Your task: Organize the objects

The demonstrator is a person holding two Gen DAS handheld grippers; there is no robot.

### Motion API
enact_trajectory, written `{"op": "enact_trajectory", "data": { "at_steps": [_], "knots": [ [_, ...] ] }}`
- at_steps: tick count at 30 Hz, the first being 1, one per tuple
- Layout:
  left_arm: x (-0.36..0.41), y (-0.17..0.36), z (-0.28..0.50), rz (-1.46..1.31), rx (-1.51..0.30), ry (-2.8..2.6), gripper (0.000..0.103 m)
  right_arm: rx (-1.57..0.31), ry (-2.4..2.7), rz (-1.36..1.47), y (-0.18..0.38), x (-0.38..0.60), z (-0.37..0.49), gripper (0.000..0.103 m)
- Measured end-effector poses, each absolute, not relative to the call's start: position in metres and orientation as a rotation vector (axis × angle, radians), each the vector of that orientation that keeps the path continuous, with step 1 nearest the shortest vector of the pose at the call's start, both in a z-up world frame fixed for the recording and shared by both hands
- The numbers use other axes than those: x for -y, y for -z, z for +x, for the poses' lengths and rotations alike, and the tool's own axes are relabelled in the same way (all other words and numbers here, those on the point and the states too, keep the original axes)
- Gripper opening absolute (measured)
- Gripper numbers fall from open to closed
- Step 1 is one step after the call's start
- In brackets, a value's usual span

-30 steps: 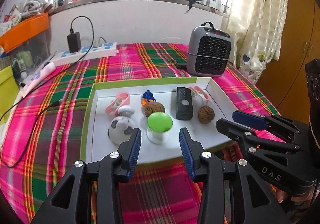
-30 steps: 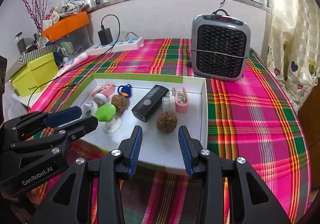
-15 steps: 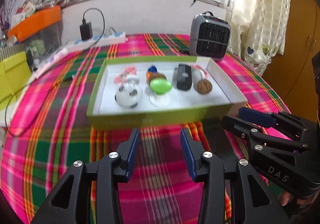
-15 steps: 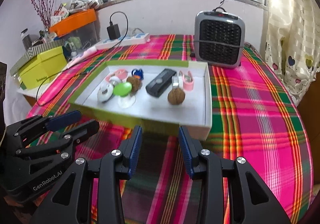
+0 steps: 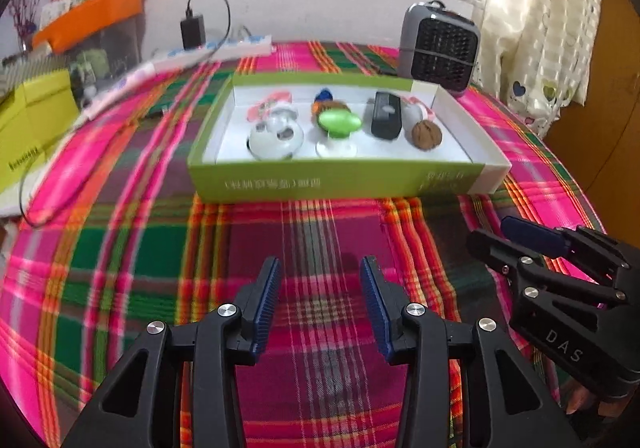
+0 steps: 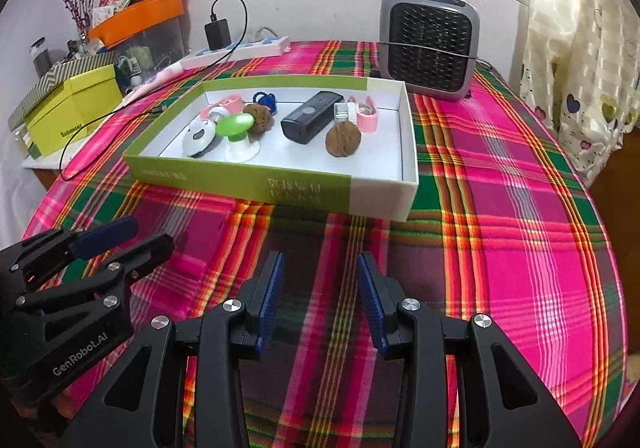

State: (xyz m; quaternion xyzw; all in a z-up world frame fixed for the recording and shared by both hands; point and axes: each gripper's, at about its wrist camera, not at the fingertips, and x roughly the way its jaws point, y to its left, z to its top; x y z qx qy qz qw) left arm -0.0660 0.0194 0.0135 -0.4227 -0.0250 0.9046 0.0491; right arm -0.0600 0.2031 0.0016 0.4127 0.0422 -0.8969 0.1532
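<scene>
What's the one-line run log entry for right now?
left gripper: open, empty, over tablecloth | right gripper: open, empty | box: holds walnut, black remote, green-topped stand

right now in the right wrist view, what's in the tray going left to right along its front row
white round gadget → green mushroom-shaped suction holder → black remote-like device → walnut

I count one green box [image 6: 280,183] holding two walnuts [image 6: 343,140], two pink clips [image 6: 367,115], one black remote [image 6: 310,121], one green mushroom-shaped suction cup [image 6: 237,127], one white round gadget [image 6: 199,135] and one blue charm [image 6: 265,99]. Behind I see one heater [image 6: 430,43], one power strip [image 6: 240,47] and one yellow box [image 6: 72,107].
</scene>
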Motion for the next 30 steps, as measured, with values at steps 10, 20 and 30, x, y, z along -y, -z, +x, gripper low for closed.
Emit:
{"op": "enact_trajectory", "data": {
  "at_steps": [10, 20, 30],
  "knots": [
    [-0.0236, -0.0108, -0.0666, -1.305, 0.032, -2.774, 0.042, -0.1, 2.575, 1.236, 0.003, -0.2084, -0.0609, 0.039],
    [-0.024, -0.0121, -0.0656, -1.308, 0.025, -2.774, 0.044, -0.138, 2.565, 1.236, 0.0033, -0.2037, -0.0607, 0.048],
    [-0.0249, -0.0124, -0.0653, -1.31, 0.019, -2.776, 0.044, -0.134, 2.564, 1.236, 0.0025, -0.2043, -0.0605, 0.048]
  ]
}}
